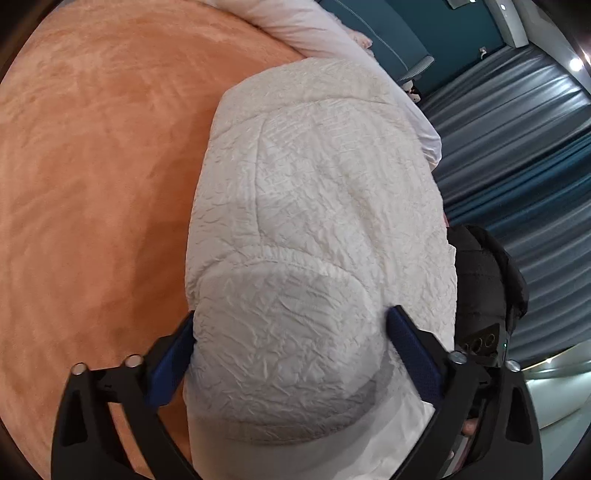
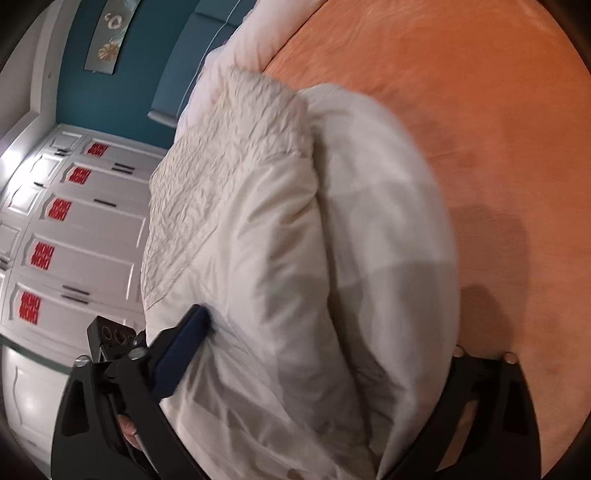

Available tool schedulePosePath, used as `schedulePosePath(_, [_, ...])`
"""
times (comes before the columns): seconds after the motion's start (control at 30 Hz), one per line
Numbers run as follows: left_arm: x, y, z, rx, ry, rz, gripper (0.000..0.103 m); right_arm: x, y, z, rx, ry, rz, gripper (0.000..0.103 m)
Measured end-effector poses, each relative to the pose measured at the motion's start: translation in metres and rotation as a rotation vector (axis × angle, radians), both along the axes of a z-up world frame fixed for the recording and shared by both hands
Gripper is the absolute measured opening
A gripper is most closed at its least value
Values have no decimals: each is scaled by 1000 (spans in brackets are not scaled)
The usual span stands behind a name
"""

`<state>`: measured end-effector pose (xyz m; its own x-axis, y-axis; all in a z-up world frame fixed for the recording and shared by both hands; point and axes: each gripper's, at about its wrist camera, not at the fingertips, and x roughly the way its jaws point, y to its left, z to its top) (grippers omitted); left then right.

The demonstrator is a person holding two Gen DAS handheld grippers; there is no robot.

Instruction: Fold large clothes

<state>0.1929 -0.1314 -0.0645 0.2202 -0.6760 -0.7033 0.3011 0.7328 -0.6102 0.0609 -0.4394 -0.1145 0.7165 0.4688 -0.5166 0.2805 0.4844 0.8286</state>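
A bulky white quilted coat (image 1: 314,206) lies folded on the orange bed cover (image 1: 92,166). My left gripper (image 1: 291,354) has its blue pads on both sides of a thick fold of the coat and grips it. In the right wrist view the same coat (image 2: 295,240) fills the middle. My right gripper (image 2: 325,354) clamps another thick part of it; its left pad (image 2: 181,354) presses the fabric and its right finger is hidden behind the coat. The right gripper's body (image 1: 484,343) shows at the left view's right edge.
A white pillow or duvet (image 1: 303,26) lies at the head of the bed. Blue-grey curtains (image 1: 517,155) hang beside the bed. White wardrobe doors (image 2: 74,229) with red stickers and a teal wall (image 2: 122,92) stand on the other side.
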Motion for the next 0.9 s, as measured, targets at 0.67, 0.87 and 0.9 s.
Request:
schedulePosePath(0.67, [149,149,71,255,-400,113,62,234,206,57,-306,-104,206,46])
schedulePosePath(0.87, [161,191,18,273,-294,234,76,252,228,36,-302,-12,201,76])
schedulePosePath(0.9, [155,189,26,305,-315,233,75,250,226,43,-337,3,208,76])
